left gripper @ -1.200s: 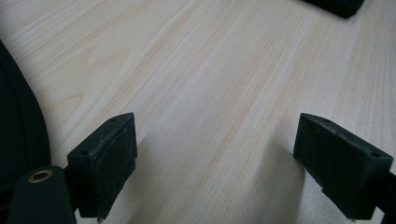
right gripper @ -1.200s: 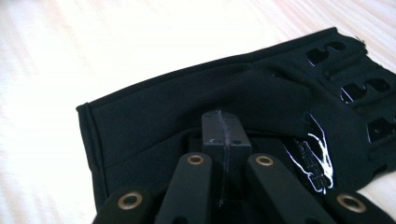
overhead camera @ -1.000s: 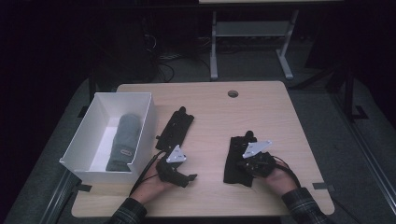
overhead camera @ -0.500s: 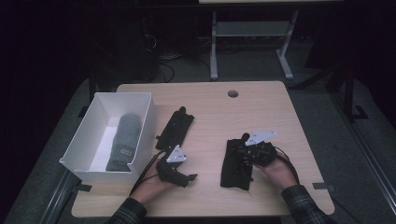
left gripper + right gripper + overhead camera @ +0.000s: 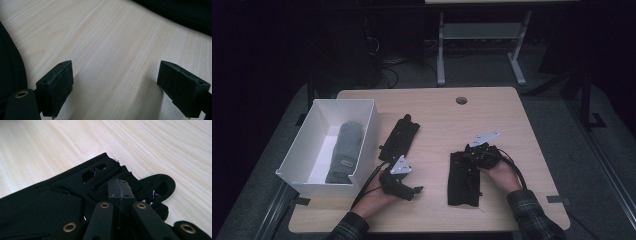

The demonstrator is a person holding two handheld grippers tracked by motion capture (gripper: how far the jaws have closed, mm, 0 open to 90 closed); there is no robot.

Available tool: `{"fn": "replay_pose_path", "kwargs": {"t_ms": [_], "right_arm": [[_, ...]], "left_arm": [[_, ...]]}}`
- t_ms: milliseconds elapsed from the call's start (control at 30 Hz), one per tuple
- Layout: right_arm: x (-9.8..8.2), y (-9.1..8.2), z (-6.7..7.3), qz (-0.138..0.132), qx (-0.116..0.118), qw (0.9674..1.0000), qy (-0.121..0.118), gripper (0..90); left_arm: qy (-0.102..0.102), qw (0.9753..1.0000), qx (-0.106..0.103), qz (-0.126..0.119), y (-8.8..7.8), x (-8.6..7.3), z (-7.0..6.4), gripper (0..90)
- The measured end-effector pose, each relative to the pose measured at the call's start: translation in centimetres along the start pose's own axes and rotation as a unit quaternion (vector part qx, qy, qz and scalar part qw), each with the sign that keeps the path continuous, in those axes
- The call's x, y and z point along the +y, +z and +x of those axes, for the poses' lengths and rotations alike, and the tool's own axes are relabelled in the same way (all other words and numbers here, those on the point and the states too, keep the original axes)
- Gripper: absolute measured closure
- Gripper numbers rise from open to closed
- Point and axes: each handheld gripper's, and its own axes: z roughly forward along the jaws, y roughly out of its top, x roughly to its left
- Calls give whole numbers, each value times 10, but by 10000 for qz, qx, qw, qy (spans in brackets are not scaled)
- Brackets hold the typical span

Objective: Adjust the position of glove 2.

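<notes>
I'm looking down on the pale wood-grain table, and at its left edge sits the open white rectangular box with a rolled grey fabric piece lying inside it. Just right of the box, a long black fabric strap piece lies flat on the wood. Over toward the right front there's the black fabric glove-like piece, flat on the table, well apart from the box. My right gripper is on its upper end, jaws pressed together with the pads meeting face to face; whether a fold of that black fabric is pinched between them I can't tell. My left gripper rests low over bare wood near the front edge, jaws spread wide, nothing between them, dark fabric just off to its side.
</notes>
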Motion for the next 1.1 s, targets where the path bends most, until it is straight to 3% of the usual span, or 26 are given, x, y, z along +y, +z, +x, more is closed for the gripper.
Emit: {"fn": "replay_pose_path", "kwargs": {"t_ms": [67, 233, 300, 567, 867, 933, 1033, 1100], "right_arm": [[0, 0, 4, -15, 171, 9998, -36, 900], [3, 3, 17, -65, 339, 9990, -275, 900], [3, 1, 17, -155, 350, 9991, -194, 819], [-21, -24, 6, -376, -148, 9990, 187, 472], [-65, -49, -14, -370, -529, 9958, 646, 298], [-72, -50, -17, -334, -502, 9961, 646, 257], [-79, -47, -21, -251, -448, 9963, 689, 178], [-81, -47, -22, -310, -449, 9960, 701, 163]], "left_arm": [[1, 10000, 1, -1, 0, 0, 0, 127], [29, 10000, 10, 2, 0, 0, 1, 126], [-8, 10000, 11, -26, 1, 0, 0, 127], [-20, 9998, 56, 187, 1, 6, 0, 132], [-357, 9980, -22, 515, -2, 17, 8, 133], [-500, 9978, 48, 430, -2, 22, 12, 133], [-548, 9980, 208, 250, -5, 29, 19, 146], [-658, 9968, 411, 192, -8, 34, 26, 213]]}}
